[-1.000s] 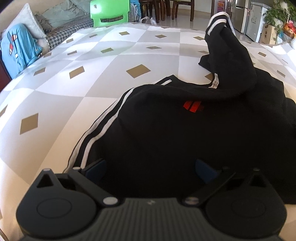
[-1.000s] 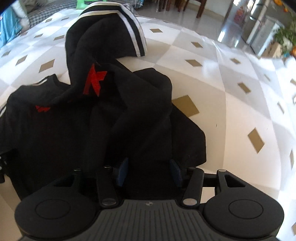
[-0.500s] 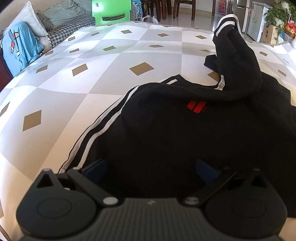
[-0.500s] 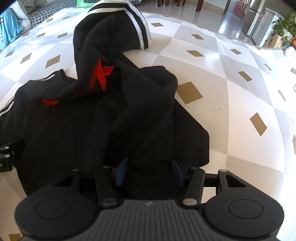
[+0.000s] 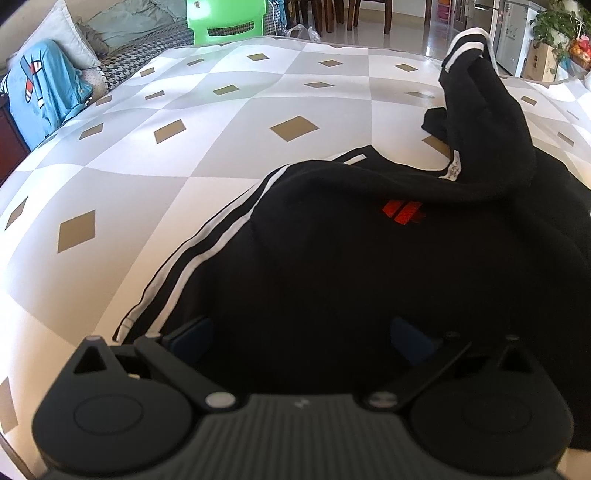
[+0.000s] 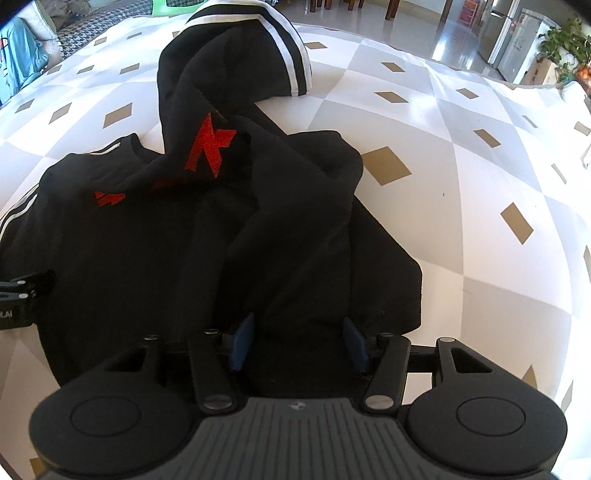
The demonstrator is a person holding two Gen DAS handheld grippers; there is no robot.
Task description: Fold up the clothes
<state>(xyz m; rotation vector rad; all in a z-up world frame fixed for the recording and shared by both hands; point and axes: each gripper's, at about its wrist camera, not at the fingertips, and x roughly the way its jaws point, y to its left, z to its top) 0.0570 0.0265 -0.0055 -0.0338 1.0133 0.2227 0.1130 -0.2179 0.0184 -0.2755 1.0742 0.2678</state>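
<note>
The black garment (image 5: pixel 332 266) is taken as the landmark; it is spread, crumpled, on a surface covered with a white and grey checked cloth (image 5: pixel 184 155) with gold diamonds. Whether this surface is a bed or a tabletop cannot be told.

At the near hem of the garment the left gripper (image 5: pixel 301 334) is seen with its blue pads (image 5: pixel 192 334) wide apart, released, with only black fabric lying between them. The right gripper (image 6: pixel 297 345) is placed at the near edge of the garment as well; its jaws are parted around a raised fold of fabric, and whether the fold is pinched cannot be told.

Along the left side of the garment two white stripes (image 5: pixel 192 266) are seen. Near its middle a small red logo (image 5: pixel 402 212) is printed, and a bigger red mark (image 6: pixel 210 147) is shown on the part folded over it. Behind the logo a white label (image 5: pixel 454 170) is visible.

At the far end of the garment a striped sleeve (image 6: pixel 258 48) is heaped up. Beyond the garment a green chair (image 5: pixel 225 16) is standing.
</note>
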